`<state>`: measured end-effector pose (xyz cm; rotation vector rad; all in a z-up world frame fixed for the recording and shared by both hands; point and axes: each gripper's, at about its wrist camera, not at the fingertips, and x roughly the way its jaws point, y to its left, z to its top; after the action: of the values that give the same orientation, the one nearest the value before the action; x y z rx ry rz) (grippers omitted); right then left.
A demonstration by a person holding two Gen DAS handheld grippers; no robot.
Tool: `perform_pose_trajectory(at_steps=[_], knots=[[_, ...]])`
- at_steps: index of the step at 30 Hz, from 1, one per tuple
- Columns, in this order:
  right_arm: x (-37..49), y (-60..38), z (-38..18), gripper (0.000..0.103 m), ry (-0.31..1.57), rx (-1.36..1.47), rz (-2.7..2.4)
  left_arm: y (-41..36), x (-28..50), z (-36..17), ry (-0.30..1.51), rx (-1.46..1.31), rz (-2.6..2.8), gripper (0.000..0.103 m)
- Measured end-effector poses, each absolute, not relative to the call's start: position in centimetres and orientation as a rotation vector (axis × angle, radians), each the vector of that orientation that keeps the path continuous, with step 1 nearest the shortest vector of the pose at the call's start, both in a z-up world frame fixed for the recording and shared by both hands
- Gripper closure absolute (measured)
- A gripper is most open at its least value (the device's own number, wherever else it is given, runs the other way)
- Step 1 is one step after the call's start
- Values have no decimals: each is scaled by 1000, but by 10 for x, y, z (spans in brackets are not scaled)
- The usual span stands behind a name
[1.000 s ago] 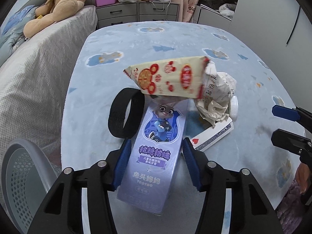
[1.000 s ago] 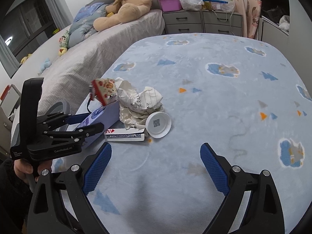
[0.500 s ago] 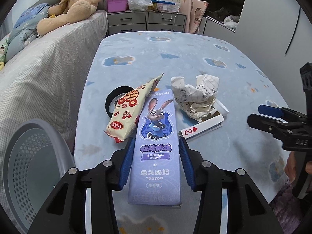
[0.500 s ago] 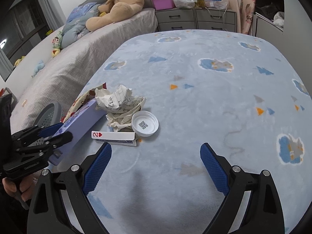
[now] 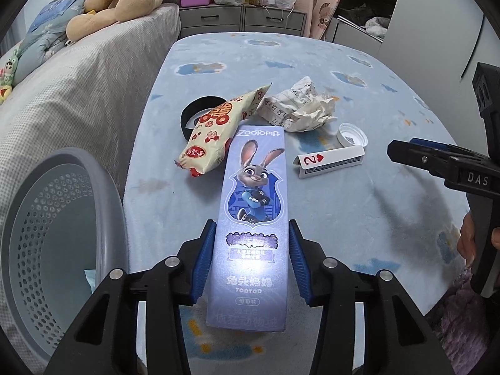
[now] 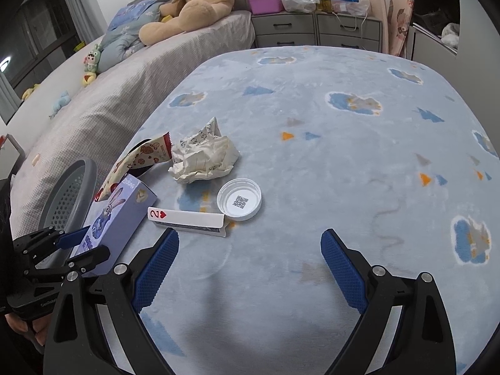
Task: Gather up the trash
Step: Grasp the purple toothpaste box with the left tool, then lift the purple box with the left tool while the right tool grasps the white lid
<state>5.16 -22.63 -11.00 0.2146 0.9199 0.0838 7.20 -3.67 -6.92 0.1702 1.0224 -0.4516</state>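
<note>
We hold the toothpaste box [image 5: 254, 206] in our left gripper [image 5: 250, 261]; both blue pads press on its long sides near the lower end, so the jaws are clamped on it. The box is a long purple carton with a cartoon rabbit on the front, and it looks stiff and not crushed. Its far end points forward, away from the gripper, above the blue rug [image 5: 343, 218].

Our right gripper [image 6: 248, 265] stands wide apart with nothing between the pads.

We judge the task to be near its beginning. The grey perforated bin [image 5: 56, 218] is just to the left of the left gripper; we see only a small pale scrap at its bottom and cannot tell what it is.

Ahead of the left gripper much trash remains on the rug: a snack wrapper [image 5: 215, 134] lying partly over a black ring [image 5: 189, 115], a crumpled paper [image 5: 300, 109], a white cap [image 6: 239, 199] and a playing-card box [image 6: 190, 220], which lies just in front of the right gripper.
</note>
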Motion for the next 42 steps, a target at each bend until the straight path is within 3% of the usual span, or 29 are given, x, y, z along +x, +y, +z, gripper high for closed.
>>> perform_pose_trajectory(at_steps=[6, 11, 13, 14, 42], knots=[[54, -225, -113, 12, 928, 215, 82, -41, 83, -71, 1024, 176, -427, 48], [54, -225, -113, 12, 924, 225, 85, -47, 95, -78, 1045, 163, -408, 48], [55, -225, -113, 12, 924, 225, 87, -48, 97, -81, 1053, 164, -404, 52], [55, -225, -113, 12, 924, 224, 86, -49, 96, -82, 1059, 163, -409, 60], [92, -210, -126, 13, 944, 175, -29, -26, 53, -34, 827, 179, -367, 60]])
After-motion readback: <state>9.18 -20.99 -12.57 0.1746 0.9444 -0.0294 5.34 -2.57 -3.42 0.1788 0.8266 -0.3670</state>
